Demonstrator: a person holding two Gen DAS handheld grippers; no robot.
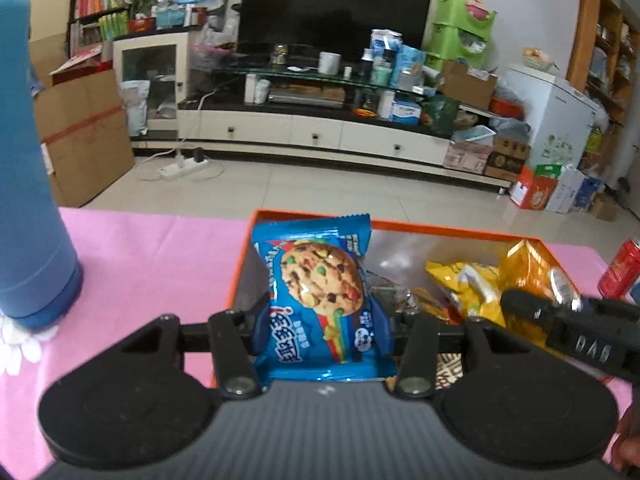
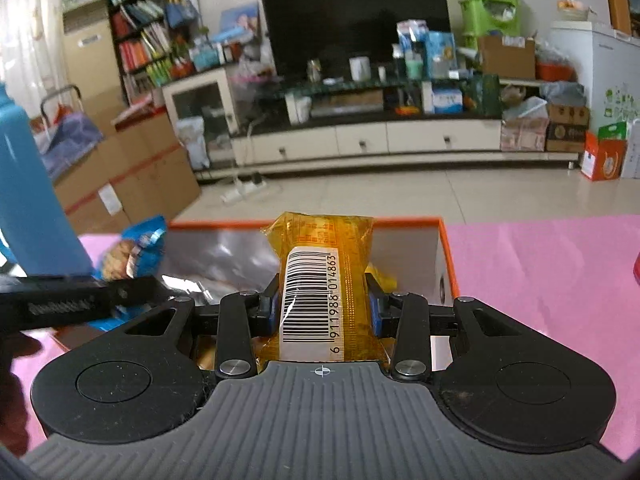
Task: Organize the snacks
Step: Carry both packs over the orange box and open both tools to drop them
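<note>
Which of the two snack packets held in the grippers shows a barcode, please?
The amber packet in the right gripper; the left gripper's blue cookie packet shows a cookie picture instead.

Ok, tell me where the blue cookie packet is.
The blue cookie packet is clamped in the left gripper, held over the left end of the orange box.

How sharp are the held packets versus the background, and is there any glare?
Left wrist view: cookie packet crisp, room slightly soft, edges fisheye-bent. Right wrist view: amber packet with a readable barcode, room blurrier, glare on the box lining.
</note>
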